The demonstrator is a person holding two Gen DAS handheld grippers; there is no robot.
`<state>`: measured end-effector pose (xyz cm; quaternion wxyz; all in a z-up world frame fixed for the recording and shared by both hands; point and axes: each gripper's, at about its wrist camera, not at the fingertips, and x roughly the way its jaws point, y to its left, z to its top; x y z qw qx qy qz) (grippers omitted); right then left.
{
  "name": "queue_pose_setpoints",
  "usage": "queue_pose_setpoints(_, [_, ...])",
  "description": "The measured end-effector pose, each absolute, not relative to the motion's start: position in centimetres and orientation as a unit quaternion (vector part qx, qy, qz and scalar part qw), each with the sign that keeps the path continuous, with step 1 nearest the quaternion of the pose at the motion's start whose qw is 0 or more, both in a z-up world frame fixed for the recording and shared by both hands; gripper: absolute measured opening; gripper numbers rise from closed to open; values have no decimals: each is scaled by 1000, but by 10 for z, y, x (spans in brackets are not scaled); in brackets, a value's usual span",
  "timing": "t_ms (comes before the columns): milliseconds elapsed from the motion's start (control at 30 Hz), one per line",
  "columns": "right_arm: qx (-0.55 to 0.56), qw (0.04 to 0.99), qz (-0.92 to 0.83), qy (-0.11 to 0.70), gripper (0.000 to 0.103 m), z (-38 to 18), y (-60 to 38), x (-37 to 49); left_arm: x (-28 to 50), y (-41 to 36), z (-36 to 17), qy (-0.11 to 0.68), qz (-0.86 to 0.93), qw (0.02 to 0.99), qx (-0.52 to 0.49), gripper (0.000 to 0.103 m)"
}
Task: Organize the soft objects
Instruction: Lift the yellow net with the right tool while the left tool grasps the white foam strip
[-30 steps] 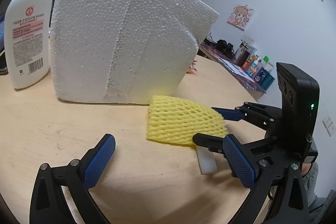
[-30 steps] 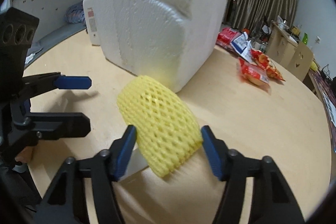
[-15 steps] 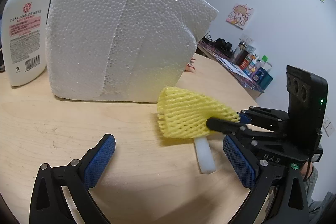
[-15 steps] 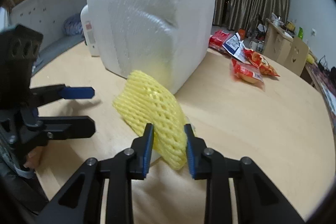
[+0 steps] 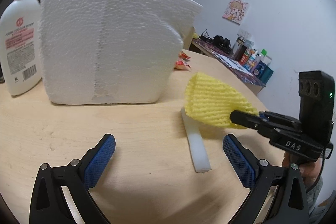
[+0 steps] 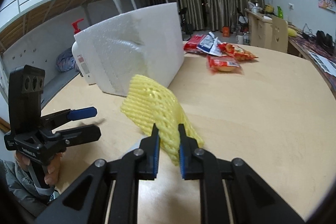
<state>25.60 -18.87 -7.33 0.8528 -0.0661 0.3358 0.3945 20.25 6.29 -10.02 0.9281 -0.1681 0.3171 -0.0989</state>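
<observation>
Right gripper: the right gripper [image 6: 168, 135] was squeezed tight on the yellow foam net [image 6: 155, 104]. Its jaws had just been closing, with the net between them.
Yellow foam net: it was lifted off the wooden table [image 6: 262, 119], near the front of the big white foam block [image 6: 134, 49]. In the left wrist view the net [image 5: 214, 104] hung above one end of a white foam strip [image 5: 197, 148].
Left gripper: the left gripper [image 5: 168, 152] had its jaws wide apart, with nothing between them. It hovered over bare table.
Open room: the table was bare between the left gripper and the block, and bare on the right side of the net in the right wrist view.
Edges: the curved table edge ran close behind the right gripper in the left wrist view. A lotion bottle [image 5: 19, 41] stood just beside the block, on its far side from the net. Red snack bags [image 6: 224, 56] lay well apart from the net, past the block.
Change: a second ago the net lay flat on the table with the right jaws open around it. Now it was pinched and up in the air, farther from the block. The left gripper looked the same.
</observation>
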Motion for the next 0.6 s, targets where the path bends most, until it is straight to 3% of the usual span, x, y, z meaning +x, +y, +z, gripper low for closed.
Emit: queue_pose_setpoints(600, [-17,882,353,312,19,-68,-254,243,224,-6,-103,352,-75,927,-100,102])
